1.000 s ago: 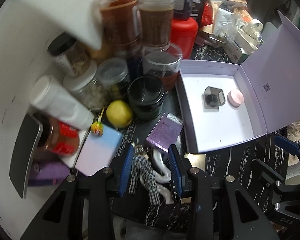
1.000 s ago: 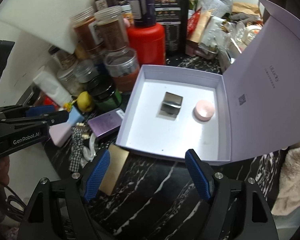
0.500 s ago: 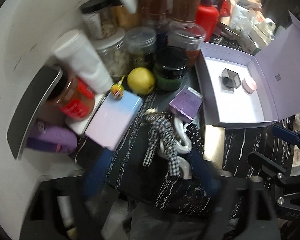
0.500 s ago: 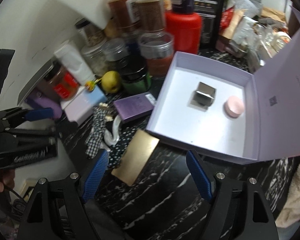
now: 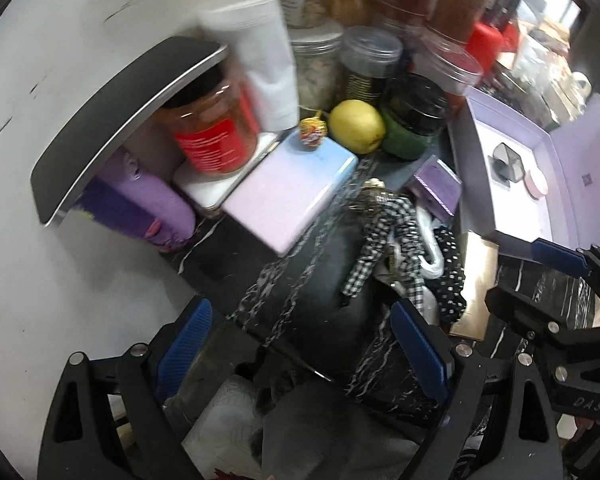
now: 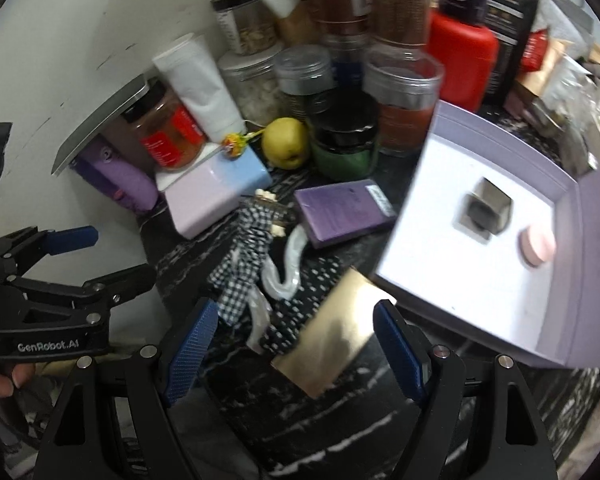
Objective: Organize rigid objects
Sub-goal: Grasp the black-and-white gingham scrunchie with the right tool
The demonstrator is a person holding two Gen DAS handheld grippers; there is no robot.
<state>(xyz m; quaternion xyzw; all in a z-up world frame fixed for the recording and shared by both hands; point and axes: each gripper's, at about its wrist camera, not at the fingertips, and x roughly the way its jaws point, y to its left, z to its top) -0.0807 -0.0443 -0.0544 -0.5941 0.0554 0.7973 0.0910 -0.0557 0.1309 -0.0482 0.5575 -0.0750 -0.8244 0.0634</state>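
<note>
An open lilac box holds a shiny metal cube and a pink round case. It also shows in the left wrist view. A gold card lies in front of it, between my right fingers. A purple box, a checked fabric hair tie and a pastel case lie on the black marble top. My right gripper is open and empty just above the gold card. My left gripper is open and empty, back from the hair tie.
Jars, a red bottle, a white tube, a yellow fruit, a lollipop and a purple roll crowd the back by the white wall. A tablet leans on a jar. A towel lies at the right.
My left gripper has opened, let go of the checked hair tie and pulled back to the left. My right gripper has moved left and down over the gold card.
</note>
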